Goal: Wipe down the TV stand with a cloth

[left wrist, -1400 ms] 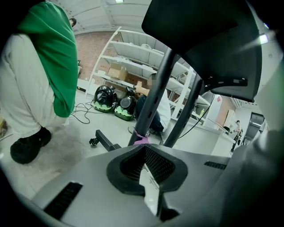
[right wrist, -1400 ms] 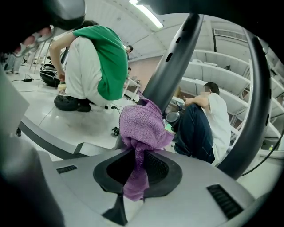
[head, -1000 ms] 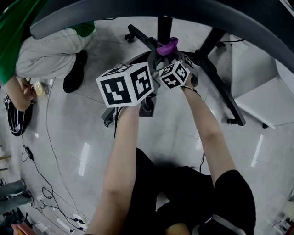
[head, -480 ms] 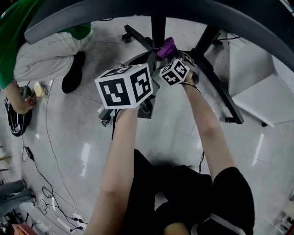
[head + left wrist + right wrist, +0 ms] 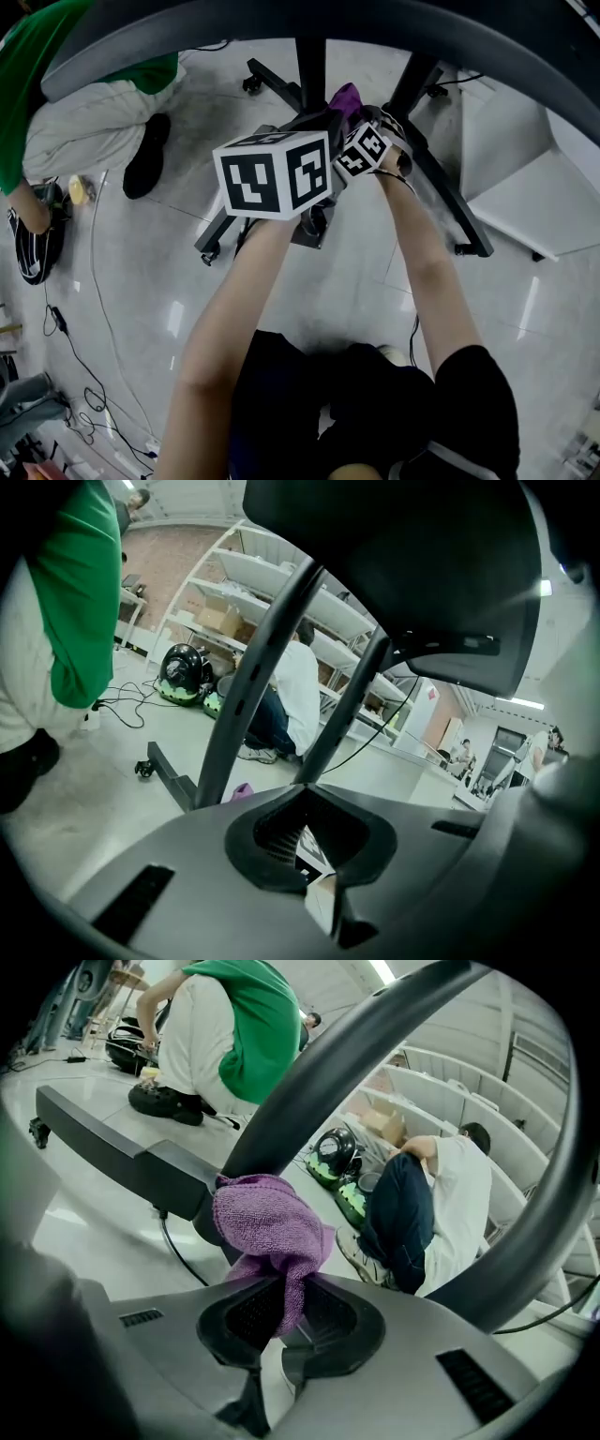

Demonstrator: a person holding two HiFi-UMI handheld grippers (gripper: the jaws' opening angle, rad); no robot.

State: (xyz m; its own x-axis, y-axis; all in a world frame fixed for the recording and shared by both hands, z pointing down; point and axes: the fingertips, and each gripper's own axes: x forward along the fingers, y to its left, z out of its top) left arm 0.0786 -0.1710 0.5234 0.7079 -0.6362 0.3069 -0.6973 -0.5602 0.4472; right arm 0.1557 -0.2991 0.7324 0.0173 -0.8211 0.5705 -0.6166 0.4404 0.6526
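Cloth [image 5: 267,1227]: purple, bunched into a wad, with its lower tail pinched between the jaws of the right gripper [image 5: 281,1309], which is clenched on it. The wad presses against the TV stand [image 5: 108,1152] just where the dark upright post [image 5: 337,1072] meets the long base leg. In the head view the cloth sits at the foot of the posts, just beyond my right gripper's marker cube [image 5: 361,150]. The stand is dark throughout: two slanted posts rise from a base with spread legs, and I can see a caster [image 5: 251,82] at the end of one leg. A dark curved panel [image 5: 281,19] hangs over the whole work area. The left gripper [image 5: 302,844] has its jaws apart with nothing held; through the gap I see only a piece of a black-and-white marker. Its view looks up along the two posts, and a small patch of purple shows near the base. In the head view its large marker cube [image 5: 274,173] sits beside the right one, both arms stretched forward. The stand rests on a glossy pale tiled floor [image 5: 347,272]. A person in a green top [image 5: 66,84] crouches at the far left. Thin cables [image 5: 89,375] trail over the floor on that side. A second person in a white top [image 5: 450,1194] sits on the floor by open shelving, well apart from the stand.
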